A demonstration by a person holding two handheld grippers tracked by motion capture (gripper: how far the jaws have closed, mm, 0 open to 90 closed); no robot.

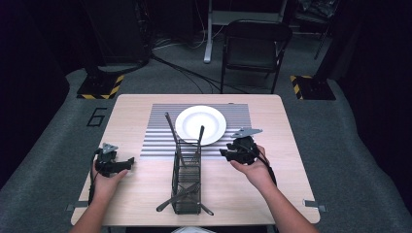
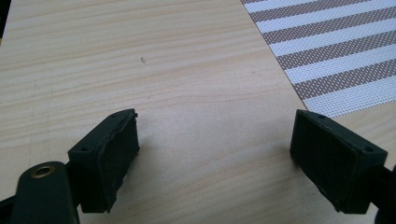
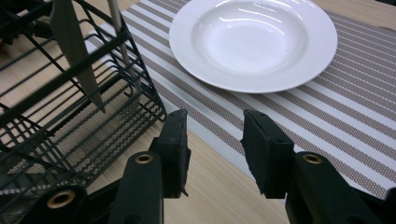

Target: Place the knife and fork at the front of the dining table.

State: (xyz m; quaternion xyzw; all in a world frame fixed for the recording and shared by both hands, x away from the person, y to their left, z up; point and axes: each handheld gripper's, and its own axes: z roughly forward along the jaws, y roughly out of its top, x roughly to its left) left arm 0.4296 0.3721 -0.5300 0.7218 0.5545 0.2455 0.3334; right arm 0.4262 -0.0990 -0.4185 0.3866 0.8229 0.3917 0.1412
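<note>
On the wooden worktop point(image 1: 243, 189) a black wire caddy point(image 1: 187, 182) stands near the middle, its long side running toward the person, with cutlery in it — two pieces lean upright at the far end and others lie crossed at the near end, poking out through the wire. Just beyond the caddy, a white plate point(image 1: 200, 124) sits on a striped placemat point(image 1: 160, 136), and the caddy's far end overlaps the mat's near edge. The right gripper point(image 1: 224, 153) is held just to the right of the caddy's far end, raised off the wood; its jaws stand partly apart with nothing between them, pointing past the caddy's corner toward the plate. The left gripper point(image 1: 130, 160) hovers low over bare wood at the left, well apart from the caddy — its jaws spread wide and empty, the mat's corner off to one side.
</note>
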